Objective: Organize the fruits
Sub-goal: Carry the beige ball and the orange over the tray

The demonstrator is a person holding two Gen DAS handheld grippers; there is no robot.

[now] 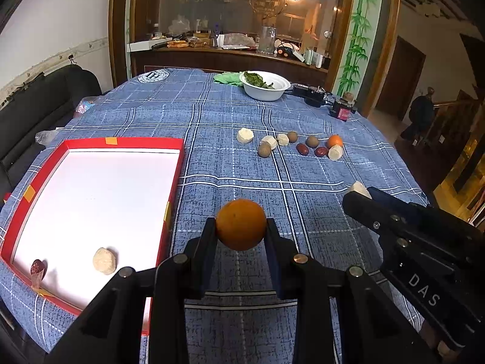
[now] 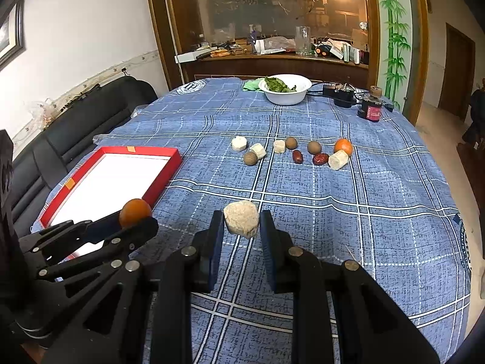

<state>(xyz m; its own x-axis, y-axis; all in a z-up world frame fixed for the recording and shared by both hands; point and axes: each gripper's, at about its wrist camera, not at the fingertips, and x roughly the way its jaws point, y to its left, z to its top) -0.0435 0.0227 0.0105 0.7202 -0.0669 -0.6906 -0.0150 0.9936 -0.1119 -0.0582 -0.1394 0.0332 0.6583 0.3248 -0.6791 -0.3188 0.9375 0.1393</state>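
My left gripper [image 1: 241, 227] is shut on an orange [image 1: 241, 224] and holds it above the blue checked tablecloth, just right of the red box [image 1: 174, 179]. The box has a white floor and holds a beige chunk [image 1: 104, 260] and a red date [image 1: 37, 267]. My right gripper [image 2: 242, 223] is shut on a beige chunk [image 2: 242, 218], held above the cloth; it shows at the right of the left wrist view [image 1: 359, 188]. Further back lie several loose fruits: beige chunks, brown round fruits, two red dates [image 2: 297, 156] and a second orange [image 2: 343, 146].
A white bowl [image 2: 286, 96] with green leaves stands at the far side, beside a green cloth [image 1: 225, 78]. A black adapter with cables [image 2: 341, 94] and a dark jar [image 2: 371, 108] sit far right. A black sofa [image 2: 75, 130] lies left of the table.
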